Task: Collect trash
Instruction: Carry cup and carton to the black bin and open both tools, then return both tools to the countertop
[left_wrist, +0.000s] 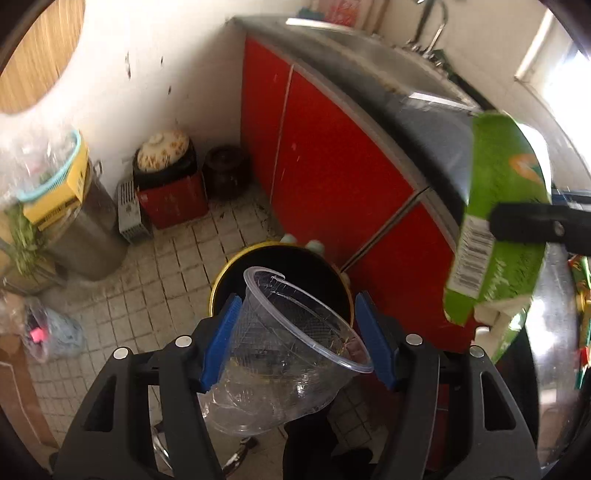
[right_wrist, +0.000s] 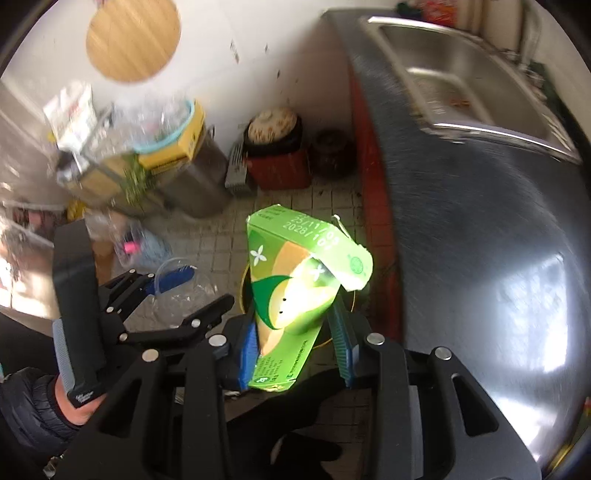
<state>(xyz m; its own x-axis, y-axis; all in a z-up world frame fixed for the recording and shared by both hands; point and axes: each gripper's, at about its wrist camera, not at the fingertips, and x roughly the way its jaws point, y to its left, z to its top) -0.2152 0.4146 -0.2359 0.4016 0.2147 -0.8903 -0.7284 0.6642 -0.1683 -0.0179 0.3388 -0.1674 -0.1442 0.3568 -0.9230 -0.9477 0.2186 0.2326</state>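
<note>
My left gripper (left_wrist: 297, 334) is shut on a crumpled clear plastic cup (left_wrist: 291, 354), held just above a round black bin with a yellow rim (left_wrist: 221, 280) on the tiled floor. My right gripper (right_wrist: 295, 336) is shut on a green carton with an open top flap (right_wrist: 295, 280), held over the same bin (right_wrist: 244, 284). The carton also shows at the right of the left wrist view (left_wrist: 498, 229). The left gripper with the cup shows at the left of the right wrist view (right_wrist: 173, 280).
Red cabinet doors (left_wrist: 332, 162) under a steel counter with a sink (right_wrist: 461, 85) stand to the right. A red crate with a pot (left_wrist: 170, 192), a dark jar (left_wrist: 225, 170), a metal drum (left_wrist: 85, 229) and plastic bags (left_wrist: 51, 332) line the wall and floor.
</note>
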